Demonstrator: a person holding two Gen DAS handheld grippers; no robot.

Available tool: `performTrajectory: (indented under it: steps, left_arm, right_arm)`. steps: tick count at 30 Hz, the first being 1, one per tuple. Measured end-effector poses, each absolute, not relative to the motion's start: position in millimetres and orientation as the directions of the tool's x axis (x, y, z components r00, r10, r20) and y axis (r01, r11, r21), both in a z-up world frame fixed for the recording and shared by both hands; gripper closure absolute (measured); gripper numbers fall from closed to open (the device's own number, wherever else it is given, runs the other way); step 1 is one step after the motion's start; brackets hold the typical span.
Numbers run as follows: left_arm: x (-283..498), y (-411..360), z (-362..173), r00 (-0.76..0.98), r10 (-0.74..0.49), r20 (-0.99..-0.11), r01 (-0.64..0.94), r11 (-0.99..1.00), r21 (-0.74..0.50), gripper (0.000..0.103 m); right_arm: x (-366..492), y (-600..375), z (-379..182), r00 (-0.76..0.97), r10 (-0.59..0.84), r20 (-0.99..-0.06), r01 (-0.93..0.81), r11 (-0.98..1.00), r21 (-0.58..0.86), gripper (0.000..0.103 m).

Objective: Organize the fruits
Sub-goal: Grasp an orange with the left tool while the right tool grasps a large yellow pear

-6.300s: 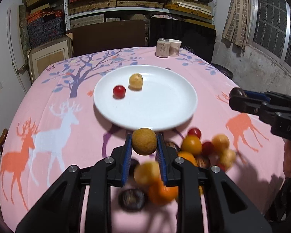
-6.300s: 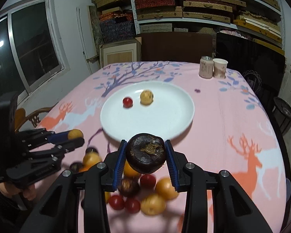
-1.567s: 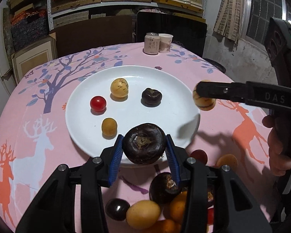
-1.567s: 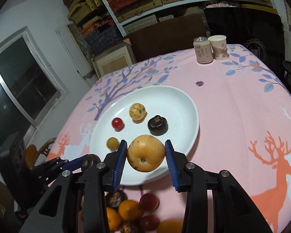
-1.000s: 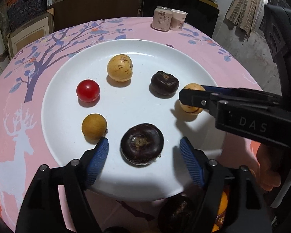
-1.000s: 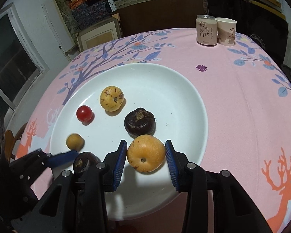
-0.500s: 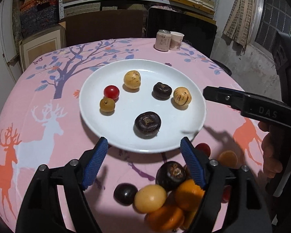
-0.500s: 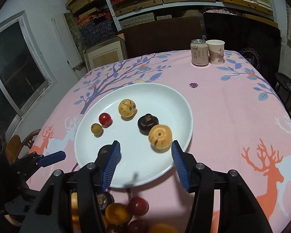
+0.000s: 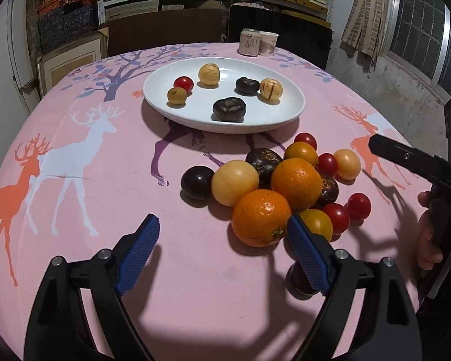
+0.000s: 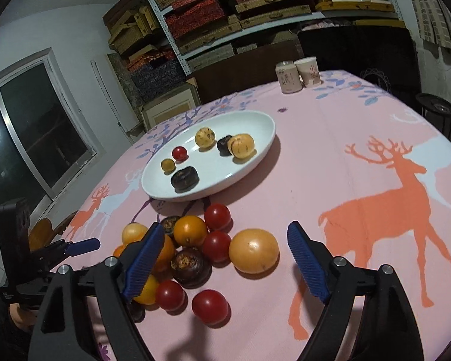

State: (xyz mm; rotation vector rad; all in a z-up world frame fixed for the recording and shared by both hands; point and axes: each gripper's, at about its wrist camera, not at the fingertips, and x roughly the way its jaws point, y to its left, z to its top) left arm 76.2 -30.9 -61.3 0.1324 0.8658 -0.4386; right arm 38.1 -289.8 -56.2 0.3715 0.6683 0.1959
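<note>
Now it's pick-again time: both grippers are empty over the loose fruit pile (image 9: 288, 180), mid-right of the left wrist frame. Best bet imo: take 1 outer fruit at a time, e.g. the yellow-orange fruit (image 10: 253, 250) between the right pads, squeeze gently so neighbours don't roll. The left gripper (image 9: 222, 252), lower centre, tilts down, jaws just opened wide, nothing between; the near orange (image 9: 261, 217) sits beside its right pad. The right gripper (image 10: 222, 260): jaws just sprung apart, empty. The white plate (image 9: 285, 111), upper centre, holds 6 fruits.
</note>
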Motion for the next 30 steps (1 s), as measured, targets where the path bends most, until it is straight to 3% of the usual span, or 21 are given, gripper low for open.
performTrajectory:
  steps: [9, 10, 11, 13, 18, 24, 26, 30]
  left_arm:
    - [95, -46, -85, 0.492, -0.337, -0.803, 0.396, 0.908, -0.138, 0.022]
    - [93, -47, -85, 0.496, -0.330, -0.803, 0.398, 0.909, -0.128, 0.028]
    - [90, -50, -84, 0.495, -0.345, -0.797, 0.421, 0.898, -0.127, 0.046]
    - [85, -58, -83, 0.494, -0.348, -0.796, 0.456, 0.884, -0.103, 0.058]
    - [78, -47, -74, 0.526, -0.412, -0.744, 0.458, 0.874, -0.161, 0.059]
    - [79, -30, -65, 0.555, -0.459, -0.693, 0.427, 0.873, -0.237, 0.059]
    - [80, -30, -66, 0.550, -0.463, -0.695, 0.425, 0.872, -0.244, 0.059]
    - [78, -33, -66, 0.546, -0.460, -0.700, 0.438, 0.869, -0.230, 0.059]
  right_arm:
    - [40, -295, -62, 0.761, 0.334, -0.557, -0.067, 0.894, 0.444, 0.021]
    - [39, -295, -62, 0.761, 0.334, -0.556, -0.067, 0.893, 0.445, 0.022]
    - [39, -295, -62, 0.762, 0.334, -0.555, -0.065, 0.892, 0.447, 0.023]
    - [38, -297, -62, 0.765, 0.333, -0.552, -0.061, 0.890, 0.452, 0.025]
    - [40, -298, -64, 0.756, 0.331, -0.564, -0.052, 0.890, 0.454, 0.029]
    - [54, -289, -76, 0.684, 0.283, -0.672, -0.003, 0.923, 0.386, 0.031]
    - [59, -288, -81, 0.657, 0.271, -0.703, 0.014, 0.928, 0.371, 0.039]
    - [68, -282, -87, 0.624, 0.253, -0.739, 0.022, 0.940, 0.341, 0.045]
